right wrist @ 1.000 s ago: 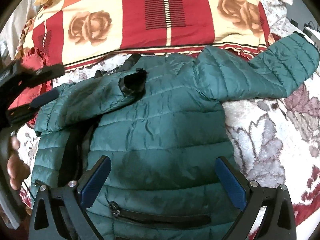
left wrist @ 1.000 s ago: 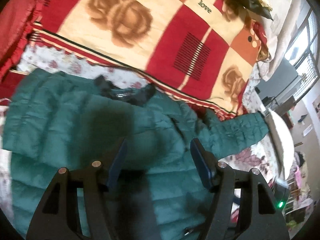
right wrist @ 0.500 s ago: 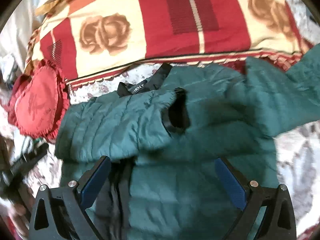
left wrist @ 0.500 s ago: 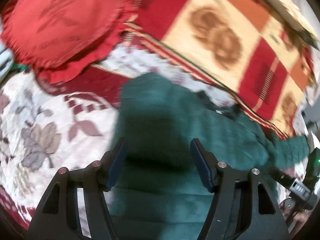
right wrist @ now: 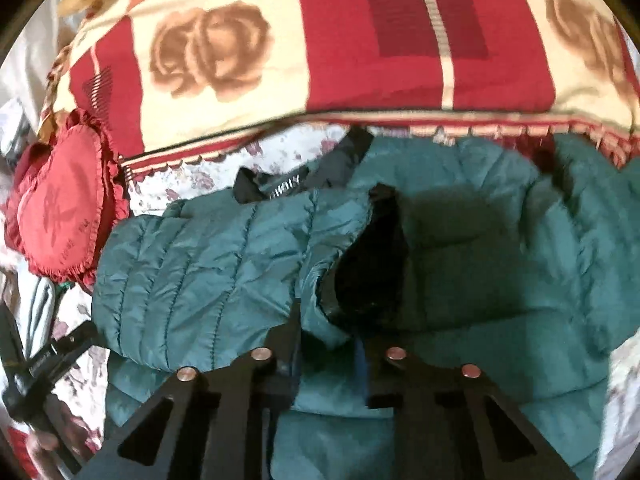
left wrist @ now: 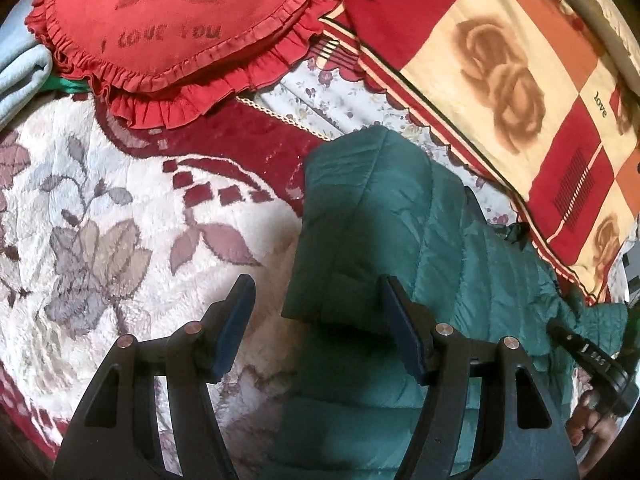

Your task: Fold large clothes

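A big green puffy jacket (right wrist: 460, 280) lies spread flat on a bed, on a white blanket with grey flowers (left wrist: 100, 240). Behind the jacket lies a red and cream blanket with brown roses (right wrist: 320, 40). A red heart pillow with frills (left wrist: 168, 28) sits beside the jacket's folded side, up near the rose blanket.

One sleeve (right wrist: 208, 276) is folded across the front of the jacket. Its dark cuff opening (right wrist: 372, 272) sits near the middle of the jacket.

The right gripper (right wrist: 328, 368) has just been closing. Its fingers are now close together, and green cloth just below the cuff seems to be pinched between them, though the picture is blurry there.

The left gripper (left wrist: 316, 324) hangs over the jacket's folded outer edge. Its fingers (left wrist: 236, 320) stand wide apart. The edge of the jacket sits in the gap between them, but the fingers do not press on it. One finger is over the white blanket and the other is over the green cloth.
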`<move>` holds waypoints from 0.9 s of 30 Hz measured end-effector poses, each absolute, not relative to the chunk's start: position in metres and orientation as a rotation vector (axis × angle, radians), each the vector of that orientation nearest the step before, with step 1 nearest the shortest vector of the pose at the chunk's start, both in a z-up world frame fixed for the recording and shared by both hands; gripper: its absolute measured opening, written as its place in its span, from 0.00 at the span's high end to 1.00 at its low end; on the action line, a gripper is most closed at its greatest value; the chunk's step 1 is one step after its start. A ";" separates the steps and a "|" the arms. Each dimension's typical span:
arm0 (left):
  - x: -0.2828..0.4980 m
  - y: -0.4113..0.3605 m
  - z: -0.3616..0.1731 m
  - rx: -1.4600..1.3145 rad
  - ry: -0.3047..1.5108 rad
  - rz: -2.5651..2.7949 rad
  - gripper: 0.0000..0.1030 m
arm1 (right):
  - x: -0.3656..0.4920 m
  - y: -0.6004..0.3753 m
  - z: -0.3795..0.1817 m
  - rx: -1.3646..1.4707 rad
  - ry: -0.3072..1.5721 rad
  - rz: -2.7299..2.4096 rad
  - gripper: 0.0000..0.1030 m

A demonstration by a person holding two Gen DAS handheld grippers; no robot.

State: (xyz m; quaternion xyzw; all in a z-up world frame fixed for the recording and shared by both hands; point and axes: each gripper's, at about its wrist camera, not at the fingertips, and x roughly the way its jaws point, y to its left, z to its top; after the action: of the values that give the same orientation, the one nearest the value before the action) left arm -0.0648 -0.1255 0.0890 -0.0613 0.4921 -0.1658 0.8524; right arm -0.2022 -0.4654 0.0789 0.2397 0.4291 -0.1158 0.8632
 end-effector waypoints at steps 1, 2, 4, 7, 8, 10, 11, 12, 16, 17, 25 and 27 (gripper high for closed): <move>-0.065 -0.127 0.090 -0.128 1.033 -0.351 0.37 | -0.206 -0.467 0.085 0.486 0.880 -0.247 0.85; -0.066 -0.128 0.091 -0.127 1.031 -0.355 0.37 | -0.210 -0.468 0.091 0.467 0.862 -0.253 0.87; -0.068 -0.131 0.092 -0.124 1.031 -0.358 0.37 | -0.216 -0.471 0.103 0.438 0.835 -0.269 0.88; -0.070 -0.134 0.097 -0.125 1.022 -0.364 0.37 | -0.228 -0.478 0.120 0.424 0.798 -0.283 0.88; -0.071 -0.135 0.098 -0.125 1.018 -0.363 0.37 | -0.232 -0.482 0.126 0.422 0.782 -0.292 0.88; -0.071 -0.137 0.102 -0.129 1.011 -0.364 0.37 | -0.238 -0.488 0.136 0.409 0.760 -0.311 0.88; -0.072 -0.138 0.104 -0.132 1.007 -0.364 0.37 | -0.240 -0.492 0.140 0.400 0.750 -0.324 0.88; -0.072 -0.139 0.106 -0.134 1.004 -0.363 0.37 | -0.241 -0.496 0.143 0.395 0.746 -0.336 0.88; -0.073 -0.150 0.110 -0.118 0.989 -0.371 0.37 | -0.241 -0.508 0.141 0.381 0.765 -0.381 0.88; -0.073 -0.153 0.109 -0.113 0.987 -0.372 0.37 | -0.240 -0.510 0.137 0.380 0.773 -0.388 0.88; -0.060 -0.180 0.068 -0.027 1.058 -0.327 0.37 | -0.228 -0.522 0.077 0.415 0.917 -0.401 0.88; -0.057 -0.179 0.059 -0.030 1.064 -0.322 0.36 | -0.228 -0.522 0.072 0.420 0.948 -0.387 0.80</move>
State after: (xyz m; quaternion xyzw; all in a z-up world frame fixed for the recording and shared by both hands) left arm -0.0571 -0.1791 0.0588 -0.0142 0.5049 -0.1526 0.8495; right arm -0.2278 -0.5219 0.0719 0.1996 0.4501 -0.1838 0.8508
